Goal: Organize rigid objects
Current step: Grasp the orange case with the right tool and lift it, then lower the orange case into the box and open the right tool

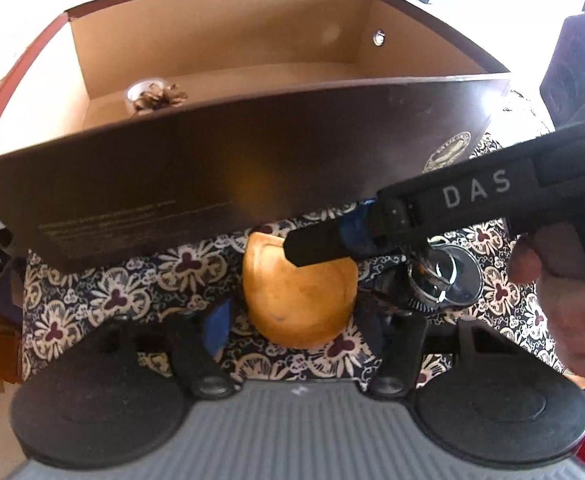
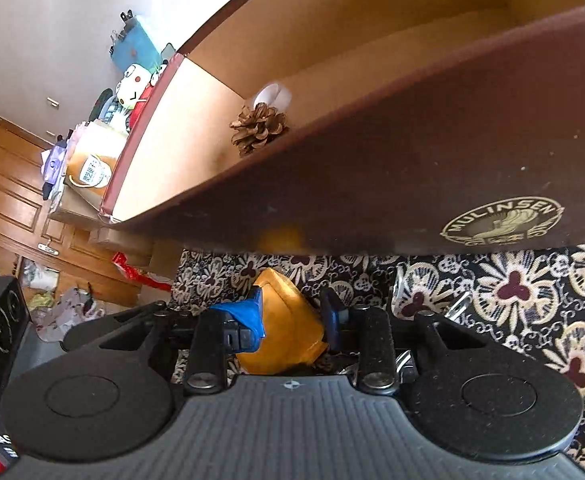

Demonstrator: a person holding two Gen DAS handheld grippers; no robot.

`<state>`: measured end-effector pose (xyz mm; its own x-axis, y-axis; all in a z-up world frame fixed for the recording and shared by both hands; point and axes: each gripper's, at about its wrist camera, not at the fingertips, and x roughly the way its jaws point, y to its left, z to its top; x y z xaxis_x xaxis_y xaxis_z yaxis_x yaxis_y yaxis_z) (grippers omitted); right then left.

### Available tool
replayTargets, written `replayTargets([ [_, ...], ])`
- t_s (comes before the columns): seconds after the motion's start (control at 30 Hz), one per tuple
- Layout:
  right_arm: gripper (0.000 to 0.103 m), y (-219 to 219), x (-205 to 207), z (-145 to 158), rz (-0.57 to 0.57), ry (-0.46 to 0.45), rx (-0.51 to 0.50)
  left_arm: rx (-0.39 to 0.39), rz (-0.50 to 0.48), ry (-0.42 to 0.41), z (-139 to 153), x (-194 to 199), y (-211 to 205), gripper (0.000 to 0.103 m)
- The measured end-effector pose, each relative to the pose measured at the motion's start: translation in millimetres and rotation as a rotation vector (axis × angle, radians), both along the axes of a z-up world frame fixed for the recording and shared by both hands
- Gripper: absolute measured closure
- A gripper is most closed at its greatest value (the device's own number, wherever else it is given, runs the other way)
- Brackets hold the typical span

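Two claws share one yellow bowl (image 1: 304,296): our right claw (image 2: 292,316) pinches it, our left claw (image 1: 294,322) stands open around it, box (image 1: 212,168) ahead.

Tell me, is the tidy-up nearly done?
Done: a pine cone sits in the brown box. In hand: the right tongs seem to pinch the orange bowl, left tongs open around it. Still to go: bowl and shiny metal thing on the cloth.
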<state>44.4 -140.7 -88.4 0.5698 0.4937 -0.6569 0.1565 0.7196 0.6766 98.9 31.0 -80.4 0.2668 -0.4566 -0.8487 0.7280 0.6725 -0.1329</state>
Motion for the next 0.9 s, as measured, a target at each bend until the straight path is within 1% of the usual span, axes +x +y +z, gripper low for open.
replayTargets([
  [0.17,0.088,5.2,3.4,1.7,0.027,0.004,0.005,-0.009,0.019,0.003,2.1,0.8,10.0,0.039],
  [0.27,0.088,8.8,7.1,5.5,0.036,-0.007,0.035,-0.021,0.041,0.013,4.9,1.4,16.6,0.039],
  [0.33,0.088,12.1,9.1,9.1,0.051,-0.019,0.047,-0.033,0.057,0.004,11.5,1.0,24.1,0.039],
  [0.43,0.088,23.7,12.0,16.8,0.086,-0.055,0.033,-0.05,0.074,-0.018,24.8,-1.2,35.5,0.039],
  [0.5,0.088,28.6,12.4,17.3,0.106,-0.062,0.013,-0.057,0.079,-0.03,30.1,-1.9,35.4,0.039],
  [0.6,0.088,27.0,11.9,17.1,0.096,-0.066,0.034,-0.059,0.09,-0.029,33.0,-1.8,36.1,0.039],
  [0.7,0.089,22.0,7.7,22.3,0.085,-0.075,0.07,-0.069,0.095,-0.047,41.4,-5.7,35.5,0.039],
  [0.8,0.089,16.9,-1.6,34.5,0.069,-0.1,0.088,-0.09,0.08,-0.062,55.0,-9.8,37.3,0.039],
  [0.9,0.089,14.4,-12.7,52.4,0.052,-0.142,0.076,-0.12,0.045,-0.072,73.5,-16.4,38.0,0.039],
])
